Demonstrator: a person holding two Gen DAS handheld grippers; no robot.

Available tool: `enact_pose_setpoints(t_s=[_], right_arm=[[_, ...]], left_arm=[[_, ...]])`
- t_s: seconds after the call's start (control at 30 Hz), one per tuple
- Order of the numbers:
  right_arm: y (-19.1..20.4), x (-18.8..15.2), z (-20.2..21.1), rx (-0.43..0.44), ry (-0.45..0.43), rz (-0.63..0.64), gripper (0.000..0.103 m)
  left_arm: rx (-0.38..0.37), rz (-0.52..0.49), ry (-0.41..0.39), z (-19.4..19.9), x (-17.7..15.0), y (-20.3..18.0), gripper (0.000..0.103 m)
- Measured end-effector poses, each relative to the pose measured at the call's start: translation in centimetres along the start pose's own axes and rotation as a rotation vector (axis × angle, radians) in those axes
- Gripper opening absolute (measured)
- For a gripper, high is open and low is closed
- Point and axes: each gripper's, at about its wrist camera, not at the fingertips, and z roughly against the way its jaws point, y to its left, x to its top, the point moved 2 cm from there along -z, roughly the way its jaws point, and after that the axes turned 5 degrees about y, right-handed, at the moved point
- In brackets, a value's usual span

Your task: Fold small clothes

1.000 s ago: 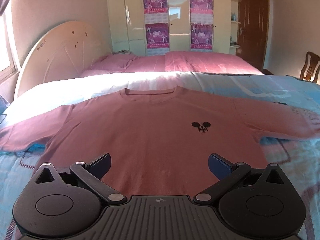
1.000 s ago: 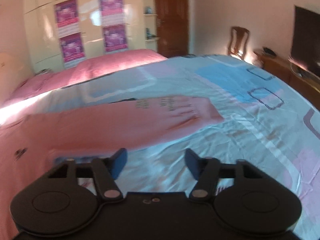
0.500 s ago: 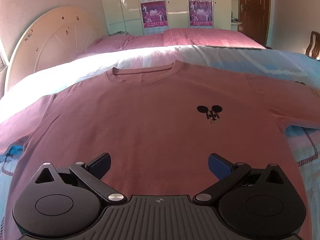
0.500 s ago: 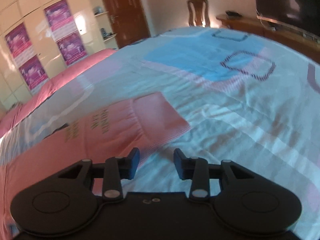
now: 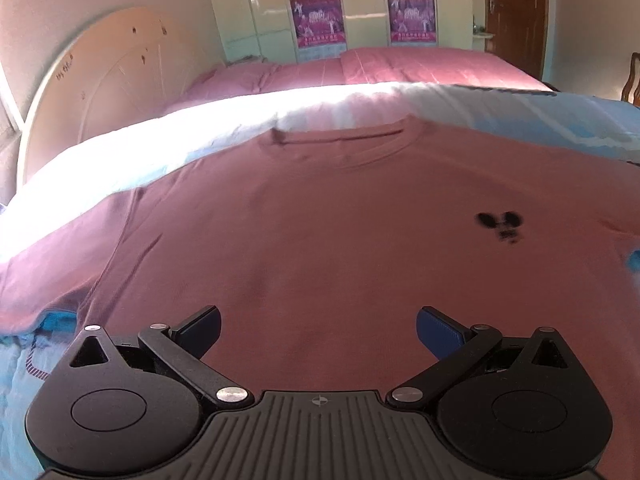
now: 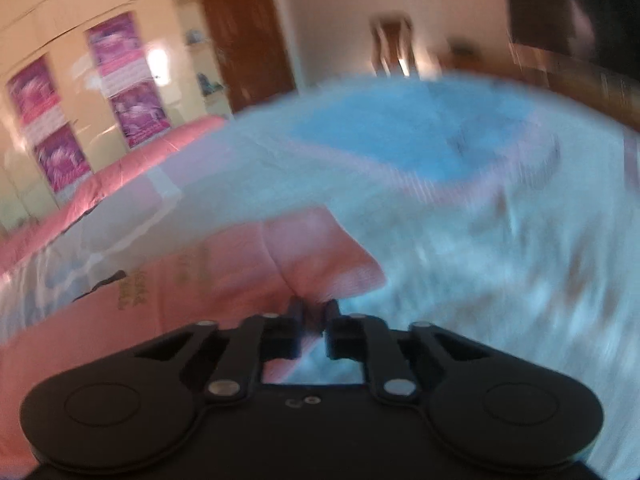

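Observation:
A pink long-sleeved shirt (image 5: 320,224) with a small black mouse logo (image 5: 500,226) lies flat, front up, on the bed. My left gripper (image 5: 318,330) is open and empty, low over the shirt's lower body. In the right wrist view, my right gripper (image 6: 314,316) is shut on the cuff end of the shirt's sleeve (image 6: 320,264). The fabric puckers at the fingertips. The right view is blurred by motion.
The bed has a light blue patterned sheet (image 6: 460,208) and a pink quilt (image 5: 400,66) at the far side. A white headboard (image 5: 100,92) is at the left. Wardrobes with posters, a brown door (image 5: 516,12) and a wooden chair (image 6: 394,46) stand beyond the bed.
My right gripper moved down onto the sleeve cuff and closed on it. My left gripper moved lower and closer over the shirt's body, staying open.

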Motion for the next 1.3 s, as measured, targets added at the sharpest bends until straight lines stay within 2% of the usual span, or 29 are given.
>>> enact_pose_setpoints(t_s=[0.03, 0.1, 0.17, 0.27, 0.43, 0.6, 0.7, 0.83, 0.93, 1.0, 1.03, 1.07, 1.1, 1.13, 1.17, 1.2, 1.23, 1.3], right_arm=[[1.2, 0.0, 0.1, -0.019, -0.018, 0.058, 0.009], [2.1, 0.0, -1.6, -0.039, 0.081, 0.035, 0.009], [3.8, 0.6, -0.5, -0.06, 0.058, 0.045, 0.009], [9.2, 0.6, 2.8, 0.01, -0.025, 0.166, 0.008], [21.3, -3.5, 7.2, 0.187, -0.079, 0.374, 0.008], [32.7, -9.6, 10.3, 0.37, -0.049, 0.531, 0.008], [37.9, -12.8, 11.7, 0.444, -0.033, 0.629, 0.008], [42.8, -16.8, 13.3, 0.537, -0.006, 0.734, 0.008], [45.2, -19.4, 13.5, 0.589, 0.052, 0.813, 0.009], [46.1, -20.8, 12.7, 0.585, 0.124, 0.852, 0.021], [46.0, -20.8, 13.1, 0.591, 0.104, 0.842, 0.04], [45.4, -21.0, 13.9, 0.588, 0.087, 0.828, 0.066], [44.9, -20.6, 14.3, 0.584, 0.064, 0.806, 0.069], [44.1, -20.0, 14.7, 0.589, 0.039, 0.778, 0.046], [43.0, -19.2, 15.0, 0.589, 0.034, 0.745, 0.011], [42.1, -18.4, 14.8, 0.579, 0.047, 0.703, 0.001], [40.7, -17.5, 14.5, 0.557, 0.063, 0.656, 0.002], [37.7, -15.7, 14.0, 0.496, 0.037, 0.581, 0.003]], left_arm=[[-0.018, 0.007, 0.012, -0.4, 0.1, 1.0, 0.103], [-0.043, 0.028, -0.001, -1.0, 0.4, 2.8, 0.103], [-0.072, 0.043, -0.007, -1.5, 0.8, 4.5, 0.103], [-0.075, 0.052, -0.046, -2.1, 1.6, 6.6, 0.103], [-0.087, 0.121, -0.058, -3.6, 2.5, 10.1, 0.103], [-0.132, 0.179, -0.053, -4.7, 2.4, 12.5, 0.103], [-0.145, 0.188, -0.058, -4.8, 2.0, 13.1, 0.103], [-0.159, 0.215, -0.059, -4.8, 1.3, 14.3, 0.103], [-0.171, 0.228, -0.057, -4.9, 1.1, 14.5, 0.103], [-0.192, 0.234, -0.061, -5.1, 1.3, 14.4, 0.103], [-0.208, 0.236, -0.063, -5.1, 1.3, 14.4, 0.103], [-0.234, 0.236, -0.067, -5.2, 1.6, 14.1, 0.103], [-0.259, 0.234, -0.071, -5.4, 1.9, 13.5, 0.103], [-0.283, 0.228, -0.074, -5.6, 2.3, 12.7, 0.103], [-0.305, 0.22, -0.076, -5.8, 2.6, 12.0, 0.103], [-0.33, 0.21, -0.077, -6.0, 3.0, 10.9, 0.103], [-0.354, 0.198, -0.076, -6.3, 3.4, 9.8, 0.103], [-0.377, 0.159, -0.068, -6.7, 4.2, 7.4, 0.103]])
